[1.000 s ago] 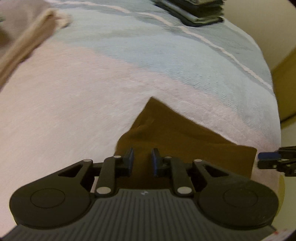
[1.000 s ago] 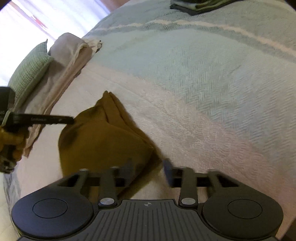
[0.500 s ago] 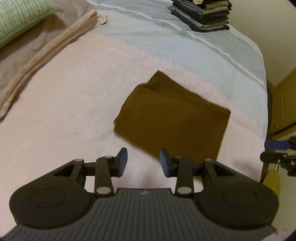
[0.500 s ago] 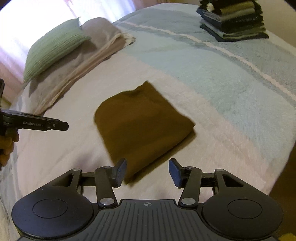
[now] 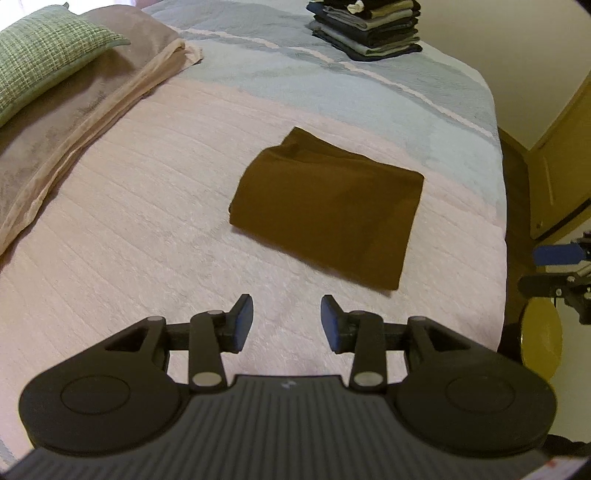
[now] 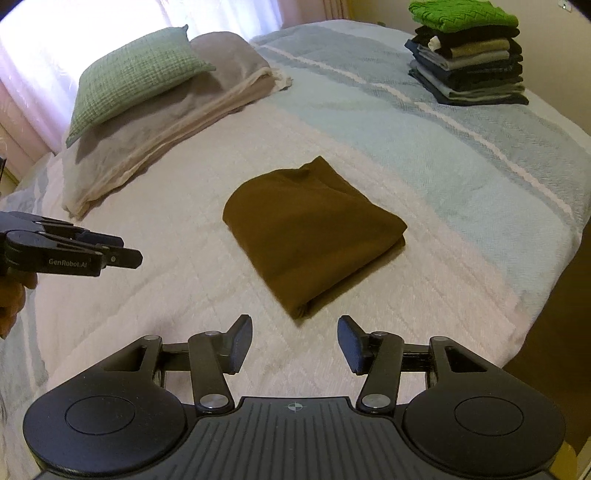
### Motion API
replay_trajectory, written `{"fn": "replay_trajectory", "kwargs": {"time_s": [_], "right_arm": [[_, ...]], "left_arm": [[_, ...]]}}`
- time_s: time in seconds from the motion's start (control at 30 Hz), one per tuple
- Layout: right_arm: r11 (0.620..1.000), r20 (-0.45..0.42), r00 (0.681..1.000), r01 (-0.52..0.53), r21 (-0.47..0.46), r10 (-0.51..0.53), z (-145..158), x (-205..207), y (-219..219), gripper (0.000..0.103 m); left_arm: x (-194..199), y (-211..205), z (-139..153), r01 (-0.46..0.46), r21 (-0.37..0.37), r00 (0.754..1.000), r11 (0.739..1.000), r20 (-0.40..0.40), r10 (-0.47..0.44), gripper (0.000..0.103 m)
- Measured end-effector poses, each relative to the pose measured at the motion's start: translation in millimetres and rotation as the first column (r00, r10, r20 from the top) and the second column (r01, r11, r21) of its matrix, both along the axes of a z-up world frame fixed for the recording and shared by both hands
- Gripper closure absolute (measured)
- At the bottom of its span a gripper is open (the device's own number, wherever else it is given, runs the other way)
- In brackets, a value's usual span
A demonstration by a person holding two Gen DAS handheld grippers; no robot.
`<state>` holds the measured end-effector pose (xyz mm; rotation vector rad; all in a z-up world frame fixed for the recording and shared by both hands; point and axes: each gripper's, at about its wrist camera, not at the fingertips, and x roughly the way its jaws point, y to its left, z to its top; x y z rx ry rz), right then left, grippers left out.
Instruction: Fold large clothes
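In the left wrist view, the left gripper [image 5: 287,319] has its two blue-padded fingers [image 5: 242,323] parted with nothing between them; the jaws have just been opening and only bare bedspread shows in the gap. One brown garment [image 5: 327,206], folded into a flat rectangle, lies on the pale pink part of the bed [image 5: 129,221], ahead of the fingers and clear of them. At the far end of the bed stands one stack of folded clothes [image 5: 367,29] on the blue striped part of the cover. To the left lie one green pillow [image 5: 44,51] and, under it, a folded beige blanket [image 5: 85,110]. At the right edge the right gripper [image 5: 561,266] shows in part, a blue pad visible, off the side of the bed. No writing can be read in this view. In the right wrist view, the right gripper [image 6: 294,341] holds nothing either; its two fingers stand somewhat wider apart, having just been opening, and the garment [image 6: 312,230] lies just beyond them on the bed [image 6: 147,295]. The left gripper [image 6: 114,253] reaches in from the left, and its side reads "GenRobot.AI". A hand [image 6: 11,299] grips it at the frame's edge. The stack [image 6: 467,55] here is topped by one bright green knit; its layers are too tight to count. The pillow [image 6: 136,77] rests on the blanket [image 6: 177,122].
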<state>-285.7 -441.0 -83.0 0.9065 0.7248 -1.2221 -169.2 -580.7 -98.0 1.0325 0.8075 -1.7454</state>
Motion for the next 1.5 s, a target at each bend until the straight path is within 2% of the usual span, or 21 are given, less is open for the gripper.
{"fn": "replay_trajectory", "kwargs": {"time_s": [0.17, 0.23, 0.33, 0.4, 0.47, 0.53, 0.57, 0.6, 0.67, 0.7, 0.73, 0.83, 0.9, 0.97, 1.0, 1.07, 1.1, 1.17, 1.3, 1.4, 1.5], "right_arm": [[0.999, -0.024, 0.999, -0.035, 0.016, 0.036, -9.1, 3.5, -9.0, 0.053], [0.996, -0.084, 0.992, -0.091, 0.009, 0.092, -16.6, 10.6, -14.5, 0.048], [0.972, -0.213, 0.95, -0.235, -0.02, 0.226, -38.4, 33.3, -23.6, 0.041], [0.935, -0.31, 0.894, -0.353, -0.037, 0.325, -64.3, 53.3, -30.0, 0.039], [0.89, -0.387, 0.829, -0.454, -0.044, 0.404, -98.9, 74.7, -37.0, 0.036], [0.832, -0.467, 0.745, -0.553, -0.031, 0.477, -140.1, 95.8, -45.6, 0.036], [0.799, -0.526, 0.683, -0.601, -0.011, 0.507, -162.5, 106.1, -49.0, 0.036], [0.763, -0.591, 0.608, -0.647, 0.02, 0.531, -185.2, 114.3, -51.2, 0.036], [0.692, -0.688, 0.449, -0.713, 0.109, 0.571, -225.1, 121.7, -54.3, 0.035], [0.671, -0.731, 0.399, -0.734, 0.107, 0.553, -235.8, 118.5, -55.0, 0.035], [0.671, -0.764, 0.382, -0.736, 0.089, 0.52, -241.4, 113.2, -56.9, 0.036], [0.684, -0.767, 0.407, -0.727, 0.057, 0.497, -241.5, 90.2, -66.4, 0.037], [0.655, -0.746, 0.412, -0.755, 0.041, 0.522, -238.3, 78.6, -66.8, 0.057], [0.631, -0.739, 0.406, -0.775, 0.034, 0.538, -229.8, 73.7, -64.1, 0.079], [0.626, -0.732, 0.41, -0.779, 0.03, 0.545, -223.1, 68.5, -64.4, 0.082], [0.635, -0.709, 0.436, -0.772, 0.021, 0.554, -202.6, 64.5, -69.7, 0.088], [0.64, -0.693, 0.45, -0.768, 0.022, 0.563, -189.7, 57.9, -74.3, 0.088], [0.641, -0.665, 0.46, -0.766, 0.037, 0.588, -162.7, 50.4, -82.9, 0.09], [0.619, -0.558, 0.484, -0.782, 0.069, 0.674, -91.8, 21.4, -94.2, 0.09], [0.587, -0.485, 0.479, -0.804, 0.092, 0.732, -42.4, 2.5, -103.9, 0.09], [0.57, -0.409, 0.487, -0.815, 0.103, 0.772, -2.2, -16.9, -116.4, 0.09]], "left_arm": [[2.4, 2.3, -7.1, 0.008, 0.0, 1.0, 1.0, 0.003, -0.008, 0.064], [0.0, 2.5, -10.4, 0.062, -0.032, 0.998, 0.998, 0.034, -0.061, 0.05], [-4.1, 3.2, -19.6, 0.196, -0.131, 0.976, 0.972, 0.12, -0.181, 0.037], [-9.0, 3.2, -34.3, 0.326, -0.184, 0.933, 0.927, 0.218, -0.285, 0.034], [-14.3, 3.3, -56.5, 0.468, -0.235, 0.863, 0.852, 0.328, -0.384, 0.019], [-18.4, 2.3, -87.1, 0.614, -0.256, 0.764, 0.747, 0.427, -0.483, 0.014], [-21.0, 1.4, -104.0, 0.681, -0.252, 0.705, 0.687, 0.478, -0.523, 0.014], [-24.3, -0.9, -124.9, 0.755, -0.238, 0.625, 0.611, 0.544, -0.56, 0.013], [-29.4, -7.5, -155.6, 0.841, -0.217, 0.511, 0.496, 0.62, -0.595, 0.013], [-30.8, -11.5, -170.0, 0.873, -0.212, 0.46, 0.439, 0.658, -0.597, 0.013], [-32.3, -16.4, -183.1, 0.897, -0.204, 0.416, 0.393, 0.691, -0.592, 0.013], [-40.5, -31.6, -213.6, 0.948, -0.166, 0.299, 0.271, 0.758, -0.58, 0.013], [-45.0, -39.4, -224.1, 0.966, -0.157, 0.249, 0.207, 0.785, -0.567, 0.014], [-50.8, -43.7, -228.9, 0.976, -0.139, 0.21, 0.168, 0.806, -0.553, 0.023], [-53.6, -45.2, -227.4, 0.979, -0.125, 0.194, 0.161, 0.812, -0.551, 0.035], [-58.2, -47.0, -217.8, 0.982, -0.102, 0.178, 0.162, 0.801, -0.572, 0.048], [-60.9, -47.2, -209.0, 0.98, -0.097, 0.183, 0.174, 0.785, -0.592, 0.057], [-68.5, -44.8, -185.4, 0.972, -0.094, 0.211, 0.214, 0.746, -0.631, 0.063], [-86.7, -48.6, -118.5, 0.909, -0.101, 0.387, 0.404, 0.56, -0.732, 0.067], [-100.0, -48.2, -71.1, 0.871, -0.058, 0.463, 0.488, 0.43, -0.775, 0.067], [-115.2, -46.9, -34.0, 0.851, -0.022, 0.498, 0.525, 0.351, -0.793, 0.067]]}}
